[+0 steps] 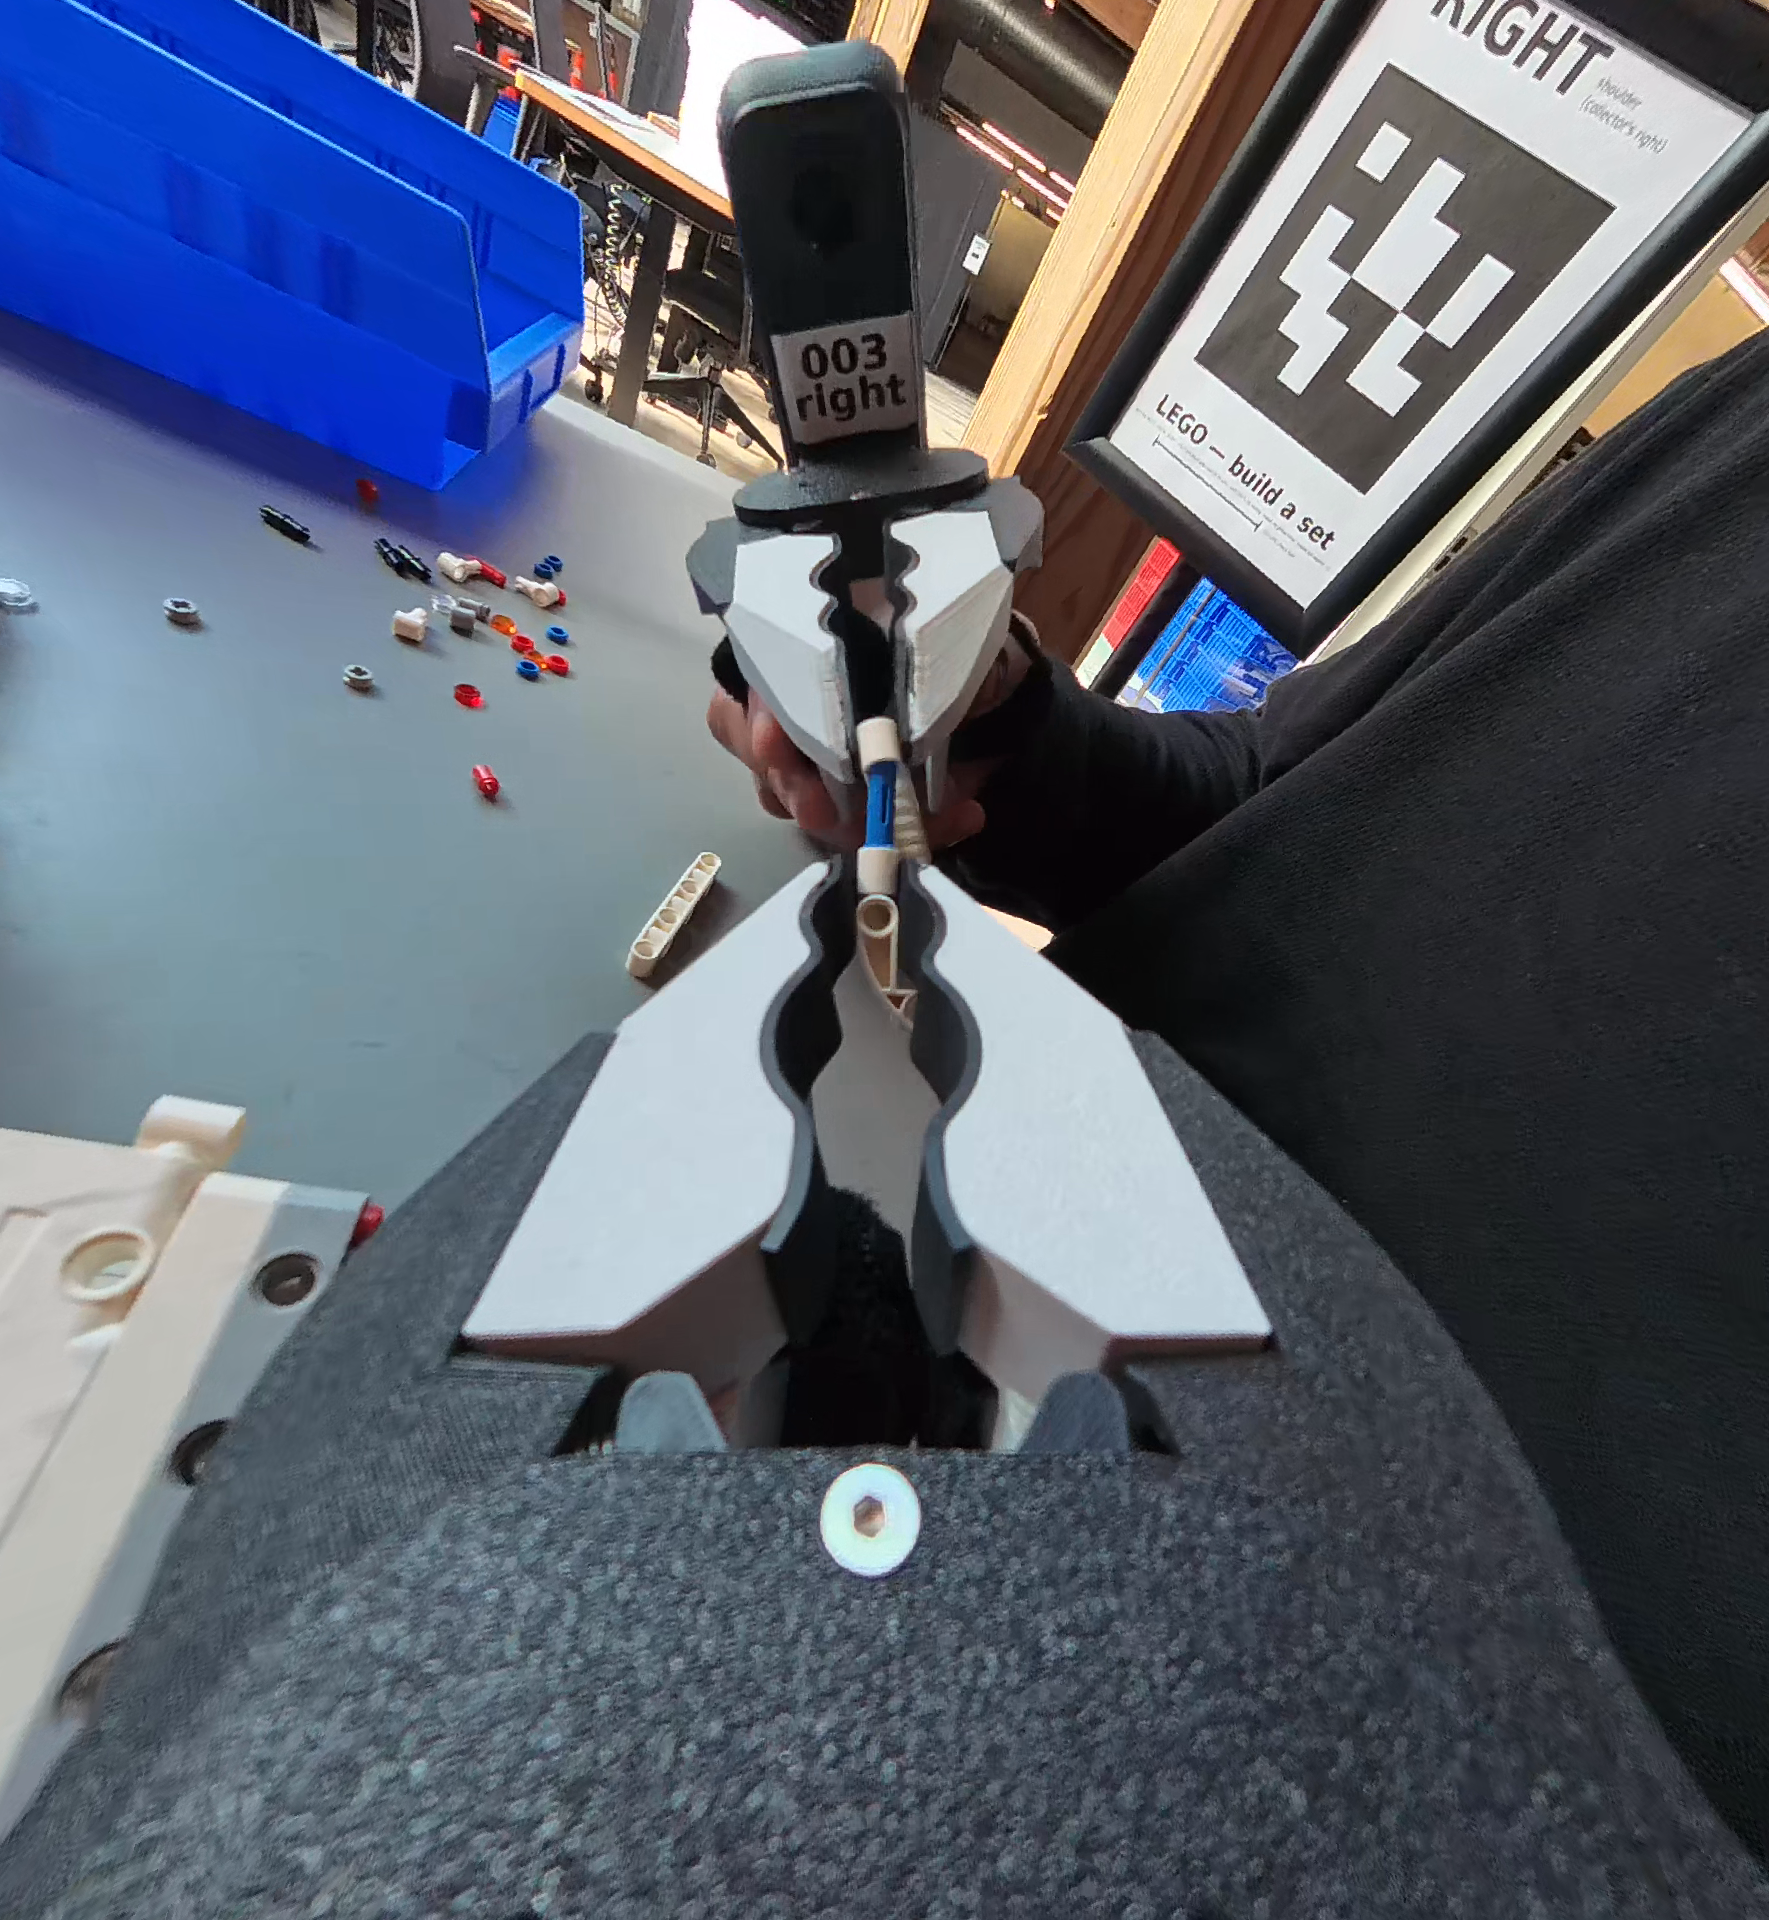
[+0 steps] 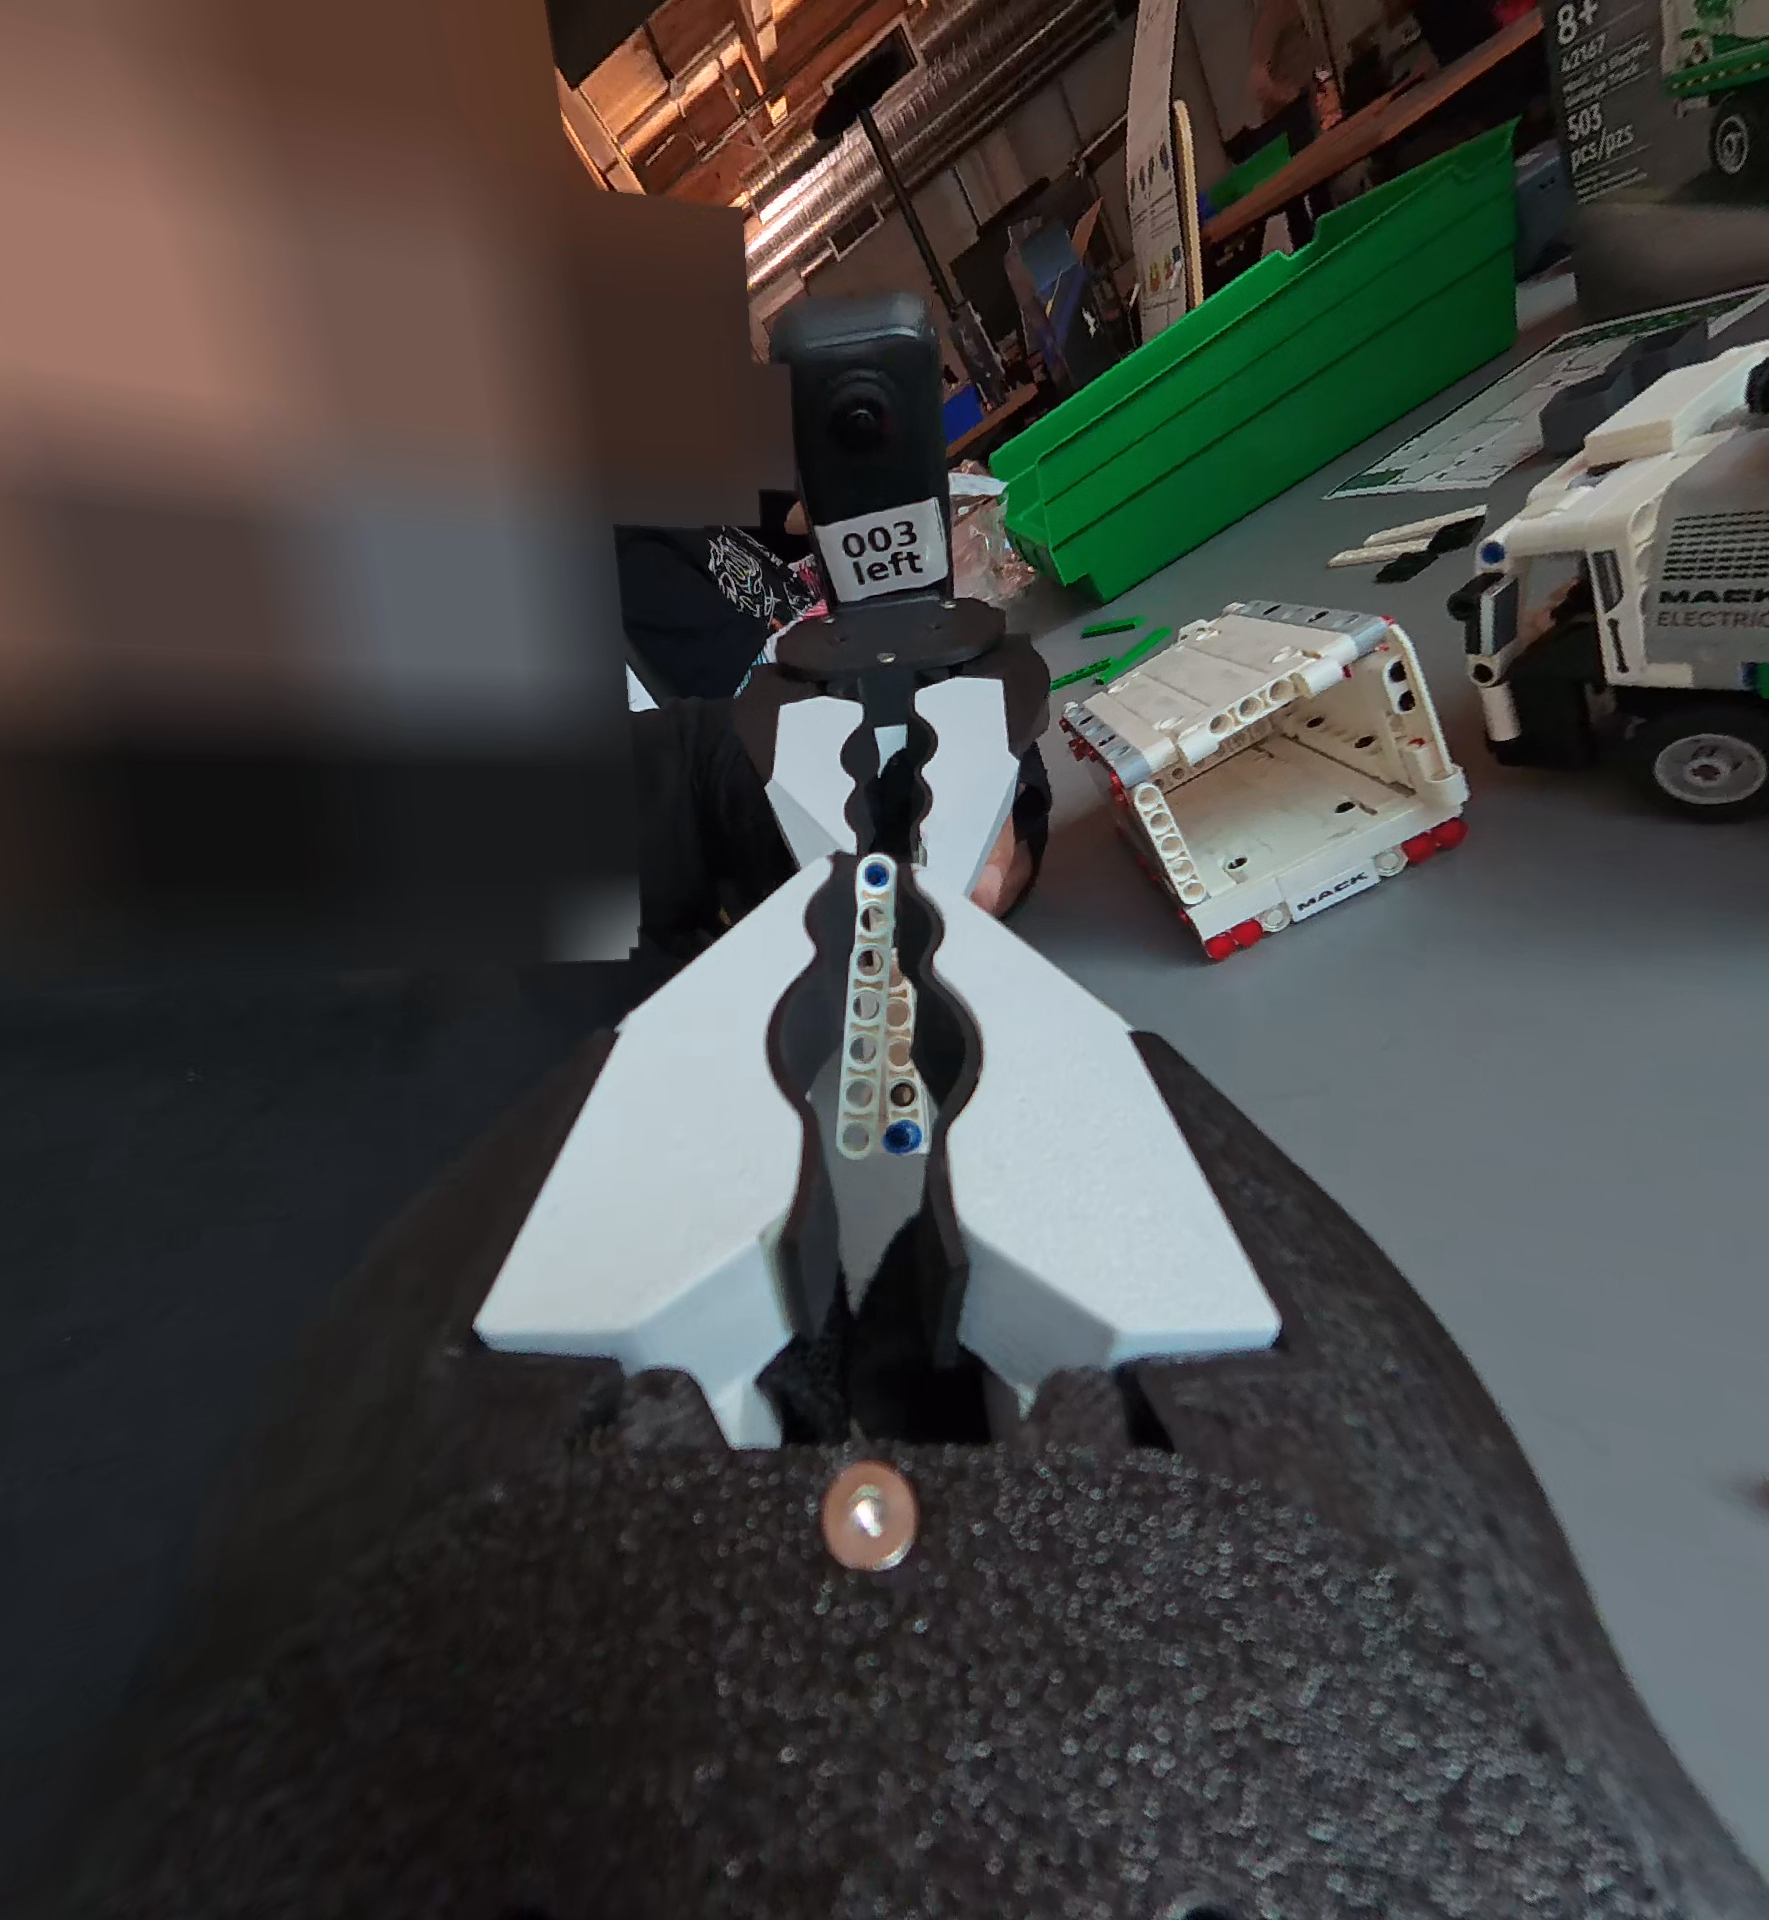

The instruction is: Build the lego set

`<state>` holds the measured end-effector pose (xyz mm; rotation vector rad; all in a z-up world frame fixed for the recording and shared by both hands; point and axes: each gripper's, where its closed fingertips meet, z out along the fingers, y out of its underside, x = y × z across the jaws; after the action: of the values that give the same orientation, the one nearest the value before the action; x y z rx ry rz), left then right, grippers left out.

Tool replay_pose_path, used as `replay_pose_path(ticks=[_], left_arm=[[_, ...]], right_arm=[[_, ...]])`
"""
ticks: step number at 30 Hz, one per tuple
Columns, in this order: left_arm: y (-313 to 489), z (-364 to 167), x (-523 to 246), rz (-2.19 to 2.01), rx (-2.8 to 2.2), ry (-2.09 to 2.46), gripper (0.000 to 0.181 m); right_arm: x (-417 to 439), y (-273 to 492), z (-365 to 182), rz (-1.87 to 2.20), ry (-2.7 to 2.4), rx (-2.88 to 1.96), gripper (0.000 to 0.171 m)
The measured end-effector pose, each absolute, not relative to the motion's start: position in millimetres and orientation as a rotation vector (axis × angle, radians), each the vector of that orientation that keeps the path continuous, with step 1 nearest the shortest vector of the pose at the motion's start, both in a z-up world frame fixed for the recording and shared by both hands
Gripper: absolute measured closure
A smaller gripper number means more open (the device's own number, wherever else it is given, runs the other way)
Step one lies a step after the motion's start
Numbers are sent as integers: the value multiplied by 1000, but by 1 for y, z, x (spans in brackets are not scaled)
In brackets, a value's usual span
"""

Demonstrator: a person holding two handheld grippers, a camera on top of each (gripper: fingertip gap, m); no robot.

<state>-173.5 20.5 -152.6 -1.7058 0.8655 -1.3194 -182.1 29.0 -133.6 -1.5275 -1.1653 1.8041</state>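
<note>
The left gripper (image 1: 885, 914) pinches a smooth cream connector (image 1: 885, 951) at its fingertips. The right gripper (image 2: 885, 997) clamps two perforated cream beams (image 2: 875, 1023), joined by two blue pins (image 2: 898, 1136), between its wavy fingers (image 2: 1046, 1153).

Right gripper (image 2: 875, 883) fingers (image 2: 693, 1122) clamped on white beam assembly (image 2: 875, 1023); left gripper (image 2: 885, 821) opposite, tip-to-tip.

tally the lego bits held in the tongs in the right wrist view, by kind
white beams: 2
blue pins: 2
total: 4
</note>
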Motion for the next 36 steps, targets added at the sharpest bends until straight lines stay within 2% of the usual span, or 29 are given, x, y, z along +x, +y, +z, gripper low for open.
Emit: replay_pose_path(ticks=[5, 12, 20, 30, 36], left_arm=[[22, -155, -173, -1304, -1721, 863, 177], [16, -165, -167, -1200, -1752, 979, 177], [9, -172, -161, -1156, -1761, 1055, 177], [3, -179, -157, -1099, -1760, 1129, 177], [1, -181, -156, -1068, -1752, 1155, 177]], right_arm=[[-182, 31, -136, 1754, -1183, -1547, 166], [-175, 25, -147, 1432, -1460, -1634, 166], [-177, 14, -152, 1454, -1525, -1790, 165], [-171, 8, -159, 994, -1909, -1792, 165], [-174, 7, -162, 939, -1999, -1796, 165]])
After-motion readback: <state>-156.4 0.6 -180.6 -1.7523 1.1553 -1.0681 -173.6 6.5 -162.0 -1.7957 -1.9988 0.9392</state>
